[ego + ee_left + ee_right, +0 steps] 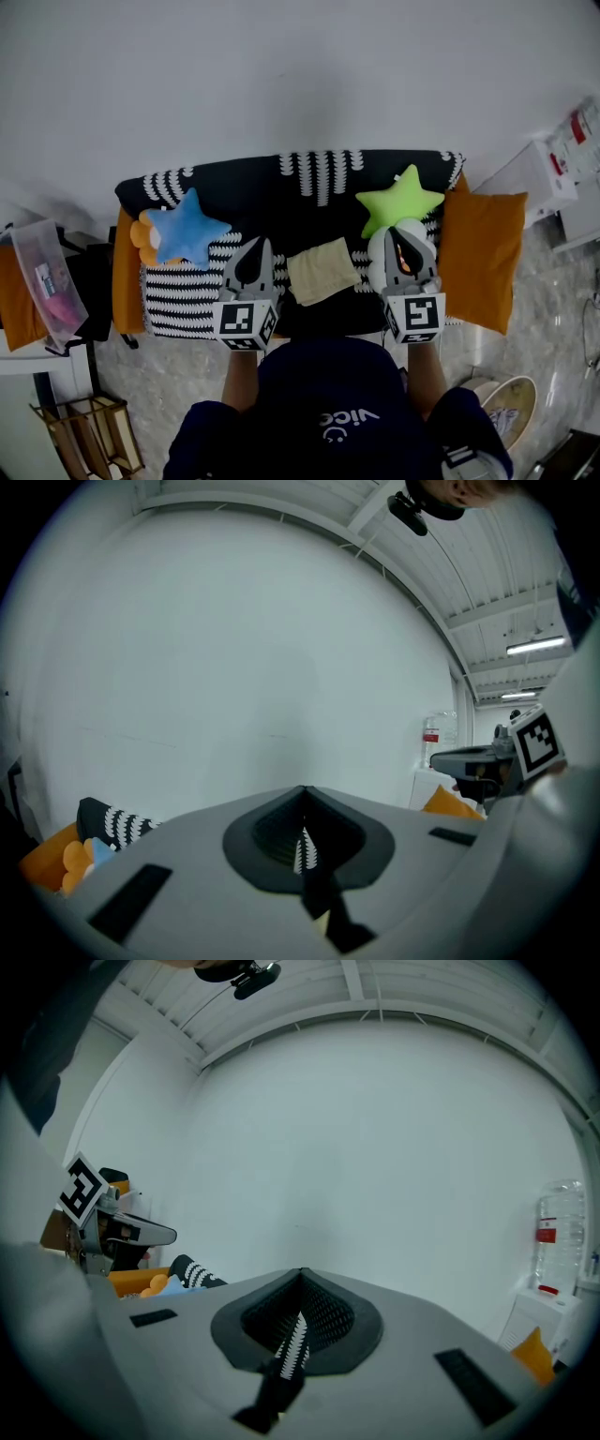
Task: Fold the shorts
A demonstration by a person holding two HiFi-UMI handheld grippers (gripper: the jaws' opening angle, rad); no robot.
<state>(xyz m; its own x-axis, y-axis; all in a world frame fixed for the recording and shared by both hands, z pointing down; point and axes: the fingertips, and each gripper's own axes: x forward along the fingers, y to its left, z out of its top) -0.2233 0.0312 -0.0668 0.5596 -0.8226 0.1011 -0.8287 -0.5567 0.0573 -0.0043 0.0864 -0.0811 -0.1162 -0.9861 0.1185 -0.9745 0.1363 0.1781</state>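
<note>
Flanking the shorts (322, 270), both claws sit low over the sofa (309, 202) seat. The left claw (259, 244) is at 9 o'clock of the cloth and the right claw (401, 236) at 3 o'clock, each just beside it and not touching.

The shorts are a small beige bundle at seat centre, lying slightly skewed. They look folded down to a compact rectangle, though the layer count is not readable.

In its own view the left claw (302, 799) is pressed together with nothing pinched, only striped sofa fabric showing through the slit. The right claw (302, 1279) is likewise pressed together and empty. Both gripper views show mostly the white wall (375, 1147), so the claws point roughly level rather than down at the cloth. That reads as a neutral pose, not a reach.

The blue star pillow (187, 228) lies at 10 o'clock of the left claw. The green star pillow (400, 199) is at 12 o'clock of the right claw, close to its tip. An orange cushion (480, 253) stands at the sofa's 3 o'clock end. The pillows sit out to the sides, probably to leave the middle seat free as a folding surface.

Judgement: the symmetric spacing lets each claw take its own edge of the shorts. Any further fold would need the claws spread and tipped downward first.
</note>
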